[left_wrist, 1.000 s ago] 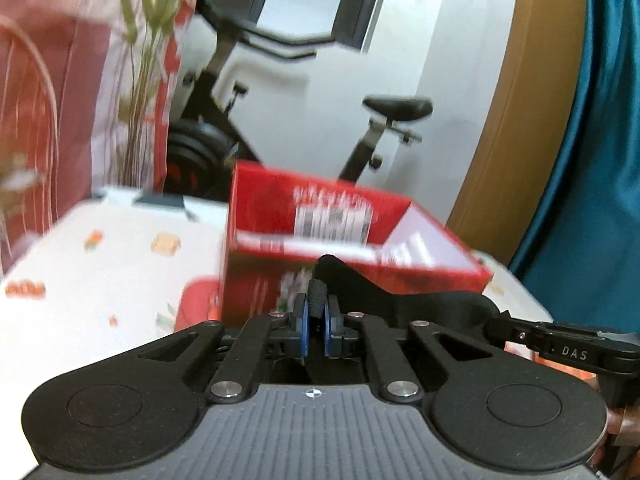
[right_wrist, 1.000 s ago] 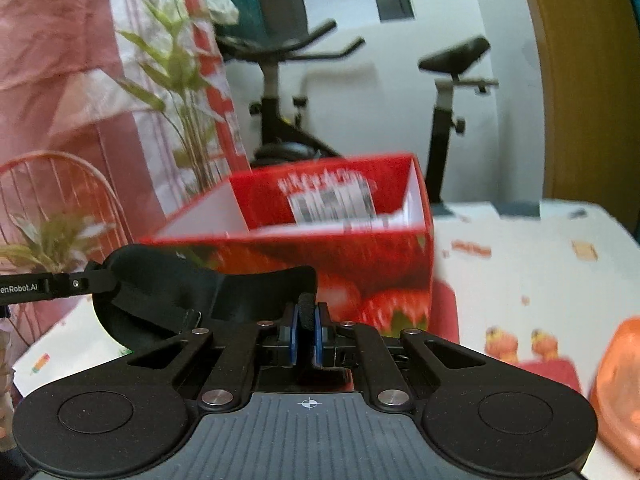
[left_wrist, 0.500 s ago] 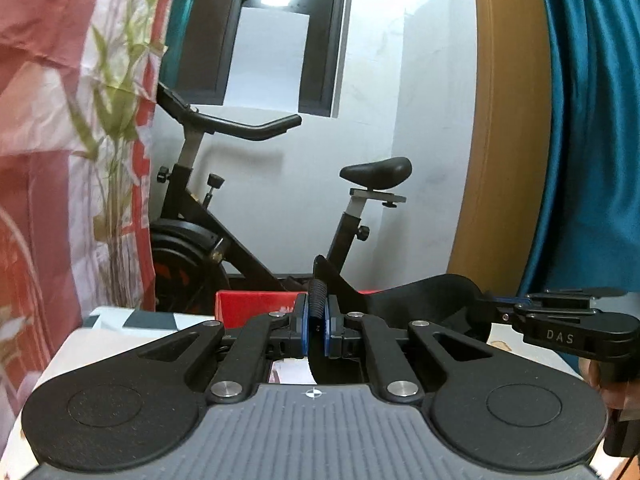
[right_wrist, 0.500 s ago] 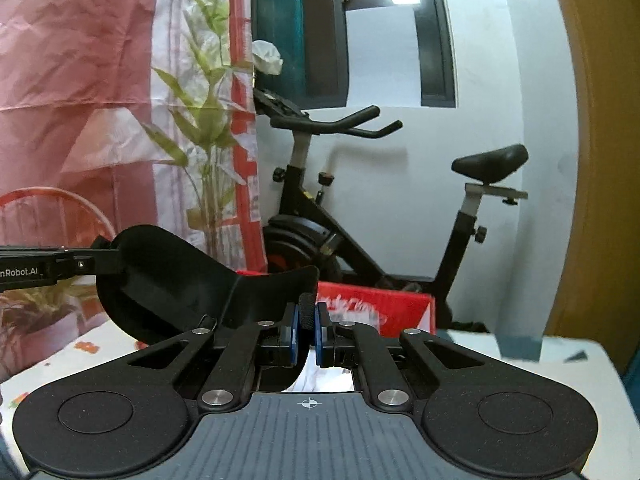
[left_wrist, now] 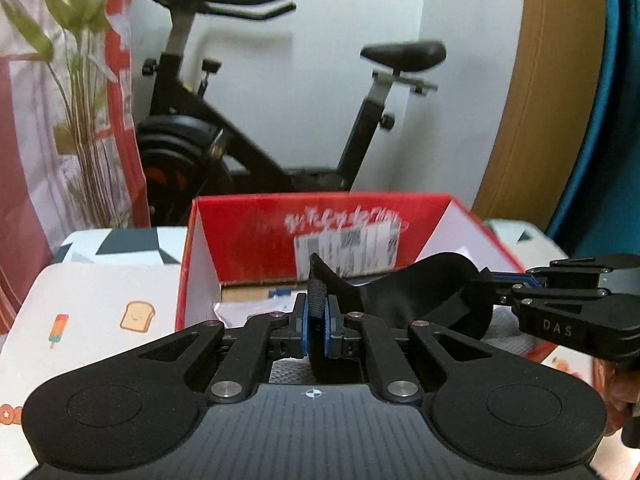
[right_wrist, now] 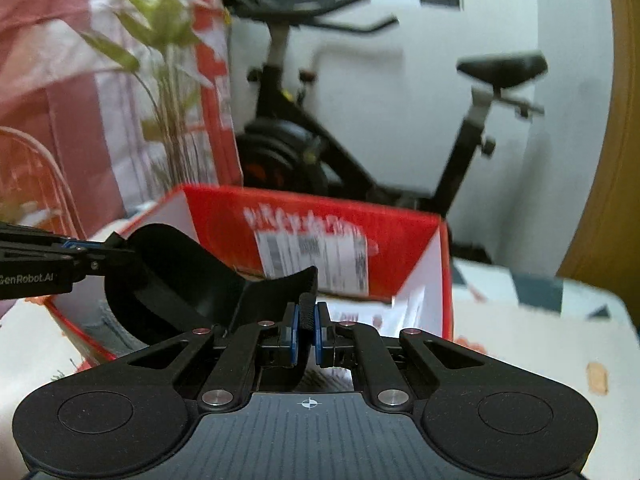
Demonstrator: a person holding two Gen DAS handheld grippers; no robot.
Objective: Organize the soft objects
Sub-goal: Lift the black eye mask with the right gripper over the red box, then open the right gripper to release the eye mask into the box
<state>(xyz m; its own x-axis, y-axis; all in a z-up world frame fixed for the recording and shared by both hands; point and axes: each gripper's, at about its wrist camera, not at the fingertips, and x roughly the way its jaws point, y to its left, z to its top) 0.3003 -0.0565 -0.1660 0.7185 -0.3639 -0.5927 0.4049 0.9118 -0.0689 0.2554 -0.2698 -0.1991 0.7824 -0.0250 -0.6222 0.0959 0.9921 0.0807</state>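
Before an exercise bike [left_wrist: 248, 136], your left gripper [left_wrist: 319, 330] and right gripper [right_wrist: 306, 338] each pinch one end of a black strap [left_wrist: 416, 288] above the open red box [left_wrist: 400, 216].

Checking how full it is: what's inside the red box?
Inside the red box: white and grey soft pieces, partly visible. The black fabric, held by both grippers, covers most of the interior.

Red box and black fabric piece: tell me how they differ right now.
The red box stands open on the table; the black fabric piece hangs above it, off the table. The red box is rigid with straight walls; the black fabric piece sags in a curve. Only the fabric is gripped, by the left claw and right claw.
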